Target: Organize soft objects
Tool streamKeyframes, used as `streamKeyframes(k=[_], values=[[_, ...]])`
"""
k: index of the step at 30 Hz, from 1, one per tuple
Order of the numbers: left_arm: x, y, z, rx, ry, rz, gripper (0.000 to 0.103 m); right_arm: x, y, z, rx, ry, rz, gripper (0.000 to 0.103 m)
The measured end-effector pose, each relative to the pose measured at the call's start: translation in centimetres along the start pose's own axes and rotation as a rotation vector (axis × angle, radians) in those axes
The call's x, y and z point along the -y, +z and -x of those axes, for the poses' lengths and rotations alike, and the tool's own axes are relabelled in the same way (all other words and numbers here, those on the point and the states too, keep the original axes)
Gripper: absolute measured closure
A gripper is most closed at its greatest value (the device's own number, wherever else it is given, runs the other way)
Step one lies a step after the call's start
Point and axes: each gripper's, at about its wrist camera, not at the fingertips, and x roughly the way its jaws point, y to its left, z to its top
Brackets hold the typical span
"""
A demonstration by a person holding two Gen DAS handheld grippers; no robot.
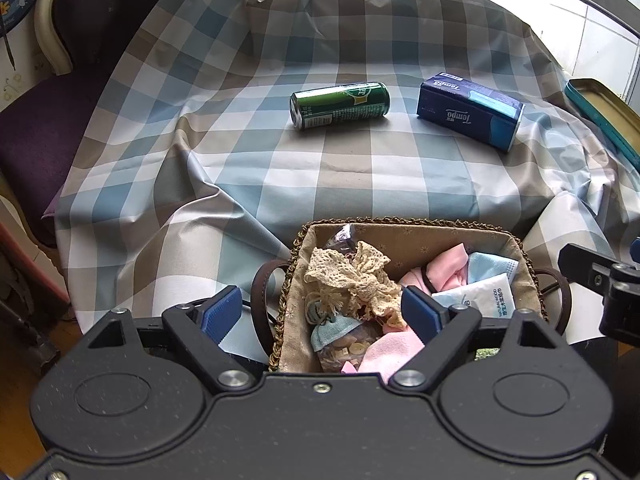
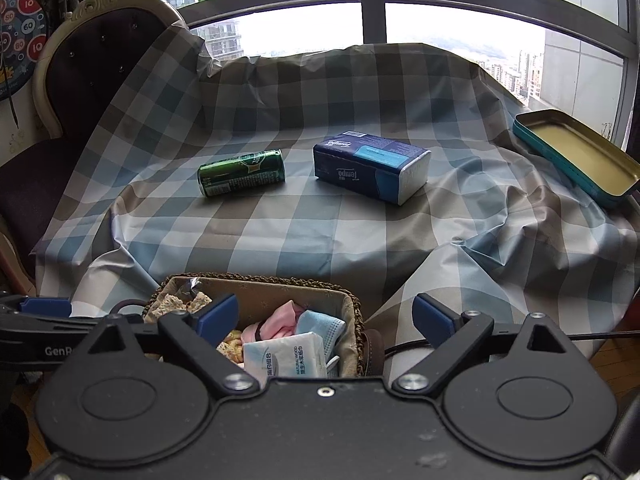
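A green can point(image 1: 340, 105) lay left of a blue tissue pack point(image 1: 470, 114) on the checked table point(image 1: 280, 176). Nearer, a woven basket point(image 1: 416, 226) held lace, cloths and masks. The left claw point(image 1: 326, 312) and right claw point(image 2: 326, 316) both gaped wide, holding nothing.

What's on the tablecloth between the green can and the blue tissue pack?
Nothing: only bare checked tablecloth separates the green drink can lying on its side from the blue Tempo tissue pack. Both wrist views show that gap.

both fisheye views are lit by daylight from the overexposed window point(image 2: 460, 28) behind, edges are strongly bowed, soft shadows are cast on the checked cloth point(image 1: 320, 184), and focus is kept sharp.
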Motion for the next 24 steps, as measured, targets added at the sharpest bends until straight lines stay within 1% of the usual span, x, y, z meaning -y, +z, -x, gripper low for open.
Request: streamKeyframes(k=[1, 4, 10, 14, 18, 24], values=[[0.0, 0.0, 0.0, -0.003, 0.001, -0.002, 0.019, 0.0, -0.1, 0.0, -0.005, -0.003, -0.001, 0.006], [0.1, -0.2, -0.1, -0.01, -0.002, -0.003, 0.019, 0.4, -0.3, -0.2, -0.024, -0.015, -0.017, 0.005], [0.0, -0.4, -0.1, -0.02, -0.004, 0.009, 0.019, 0.9, -0.7, -0.9, -0.058, -0.035, -0.041, 0.005], [0.2, -0.5, -0.3, -0.038, 0.018, -0.001, 0.019, 1.0, -1.0, -1.0, -0.067, -0.044, -0.045, 0.0], [0.5, -0.7, -0.4, -0.049, 0.033, -0.014, 0.019, 0.9, -1.2, -1.2, -0.083, -0.042, -0.047, 0.0], [0.4, -0.9, -0.3, -0.056, 0.03, -0.004, 0.018, 0.6, -1.6, -1.3, -0.087, -0.079, -0.034, 0.0]])
